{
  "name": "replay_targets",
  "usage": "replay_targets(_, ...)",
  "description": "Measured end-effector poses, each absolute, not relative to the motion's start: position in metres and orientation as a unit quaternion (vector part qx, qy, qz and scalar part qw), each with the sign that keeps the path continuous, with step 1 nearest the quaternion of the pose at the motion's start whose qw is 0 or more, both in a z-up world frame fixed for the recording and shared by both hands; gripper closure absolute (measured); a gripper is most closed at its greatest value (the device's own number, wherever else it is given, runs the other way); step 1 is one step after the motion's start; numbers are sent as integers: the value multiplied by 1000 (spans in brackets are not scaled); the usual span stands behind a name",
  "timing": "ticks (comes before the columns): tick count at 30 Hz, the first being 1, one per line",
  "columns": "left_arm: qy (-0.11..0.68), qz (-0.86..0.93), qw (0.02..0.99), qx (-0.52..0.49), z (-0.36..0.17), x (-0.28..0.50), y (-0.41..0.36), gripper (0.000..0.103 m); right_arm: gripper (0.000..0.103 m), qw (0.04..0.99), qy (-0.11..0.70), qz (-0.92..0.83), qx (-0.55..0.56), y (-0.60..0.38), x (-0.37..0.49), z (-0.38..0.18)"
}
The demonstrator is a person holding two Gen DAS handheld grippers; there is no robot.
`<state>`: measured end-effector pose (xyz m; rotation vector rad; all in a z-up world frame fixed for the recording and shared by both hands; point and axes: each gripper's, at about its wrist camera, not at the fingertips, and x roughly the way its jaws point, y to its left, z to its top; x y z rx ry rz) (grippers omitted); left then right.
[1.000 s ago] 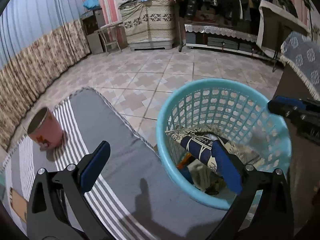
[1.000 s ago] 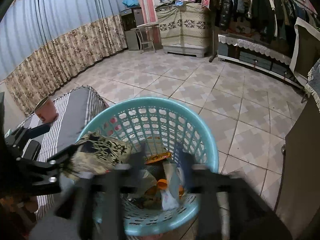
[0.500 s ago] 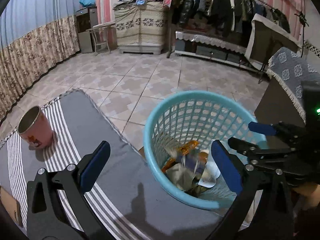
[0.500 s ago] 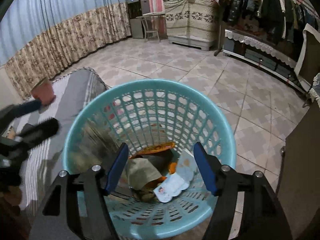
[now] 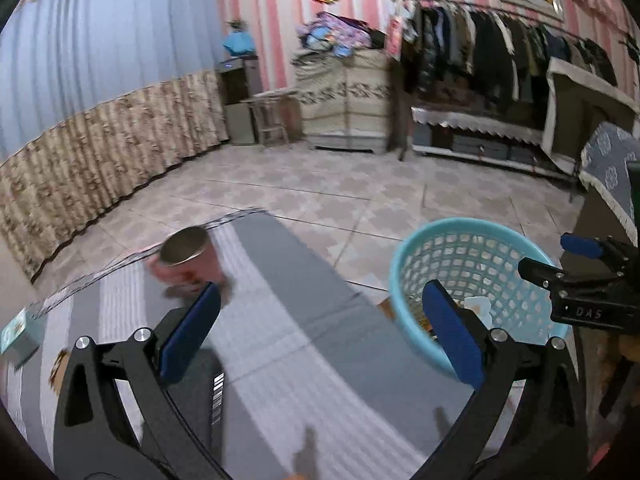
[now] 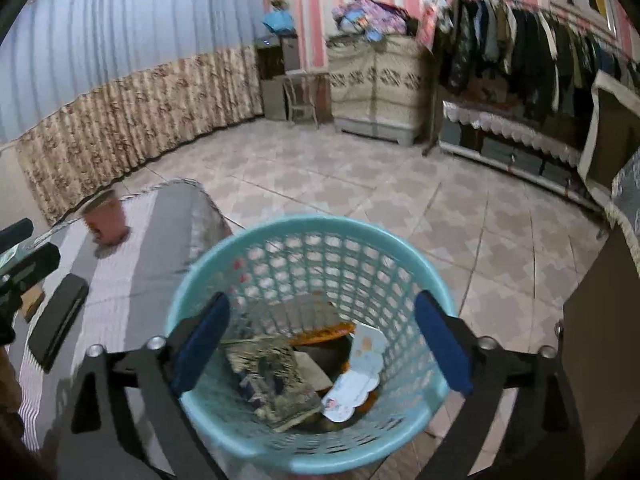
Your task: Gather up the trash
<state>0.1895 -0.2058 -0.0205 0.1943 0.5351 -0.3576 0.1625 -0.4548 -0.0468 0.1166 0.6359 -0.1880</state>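
Note:
A light blue mesh basket (image 6: 280, 236) stands on the tiled floor beside a low striped table; it also shows in the left wrist view (image 5: 472, 226). It holds several pieces of trash, among them a patterned wrapper (image 6: 272, 380) and a white card (image 6: 352, 384). My right gripper (image 6: 320, 344) is open and empty above the basket. My left gripper (image 5: 320, 336) is open and empty above the striped table (image 5: 304, 320). The right gripper also shows in the left wrist view (image 5: 560, 258).
A pink cup (image 5: 188, 256) stands at the table's far end. A flat black object (image 6: 58, 324) lies on the table, partly under my left gripper (image 5: 200, 396). A small teal box (image 5: 20, 336) sits at the left edge. Cabinets and a clothes rack (image 5: 500, 60) line the far wall.
The patterned wrapper has dropped from my left gripper's side into the basket. My left gripper has swung left over the table. My right gripper has pulled back a little above the basket.

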Motion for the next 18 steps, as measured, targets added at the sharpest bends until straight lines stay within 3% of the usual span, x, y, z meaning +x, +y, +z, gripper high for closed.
replay_targets(10,226,-65,970,70,-7,115,-104,5,4,968,249,-31,20,-341,116,-22)
replay_targets(18,220,-29,974,47,-5,76,-67,5,4,970,240,-33,17,-298,63,-20)
